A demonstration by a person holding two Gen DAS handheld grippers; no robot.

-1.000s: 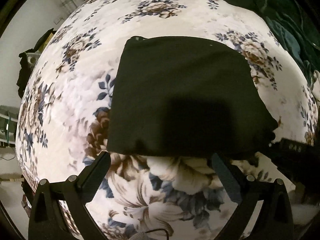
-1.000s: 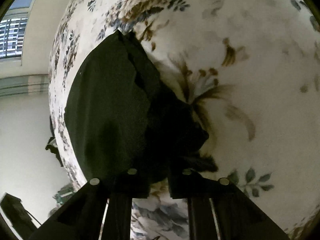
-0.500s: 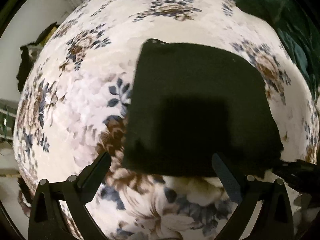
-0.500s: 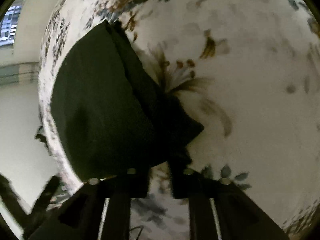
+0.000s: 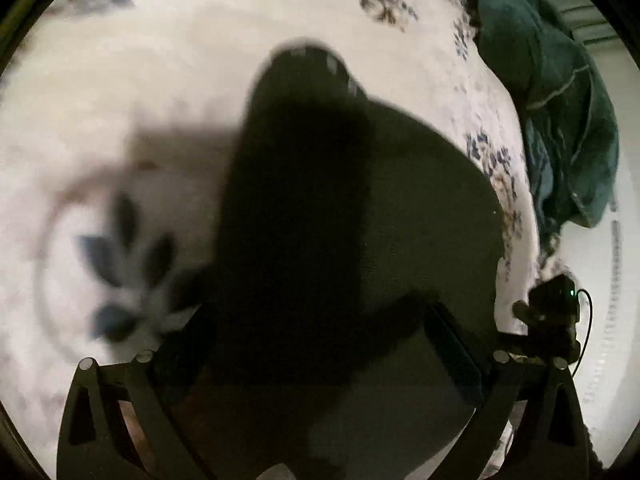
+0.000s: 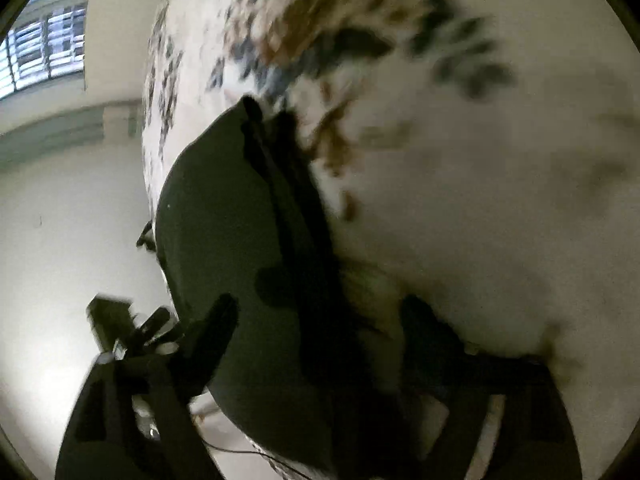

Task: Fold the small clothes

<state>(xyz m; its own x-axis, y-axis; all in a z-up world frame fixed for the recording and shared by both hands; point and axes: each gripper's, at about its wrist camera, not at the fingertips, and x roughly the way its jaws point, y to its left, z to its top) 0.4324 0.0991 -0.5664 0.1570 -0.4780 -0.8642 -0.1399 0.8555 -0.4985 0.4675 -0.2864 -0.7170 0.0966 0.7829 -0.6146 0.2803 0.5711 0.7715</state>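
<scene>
A dark folded garment (image 5: 400,208) lies flat on the floral bedsheet (image 5: 120,100). My left gripper (image 5: 320,340) hangs low over its near part, open wide, with the cloth under both fingers and nothing pinched. In the right wrist view the garment (image 6: 240,248) shows stacked layers along its right edge. My right gripper (image 6: 320,328) is opening its jaws; that edge lies between the fingers and the pads do not press on it. Each gripper shows in the other's view: the right gripper (image 5: 552,308) and the left gripper (image 6: 120,328).
A heap of teal clothing (image 5: 560,100) lies at the far right of the bed. The bedsheet (image 6: 480,200) stretches to the right of the garment. A wall and a window (image 6: 44,52) lie beyond the bed's edge, on the left.
The right gripper's jaws have gone from shut on the garment's corner to wide apart, letting it go. Both grippers have dropped closer to the cloth, and the left one now points more steeply down.
</scene>
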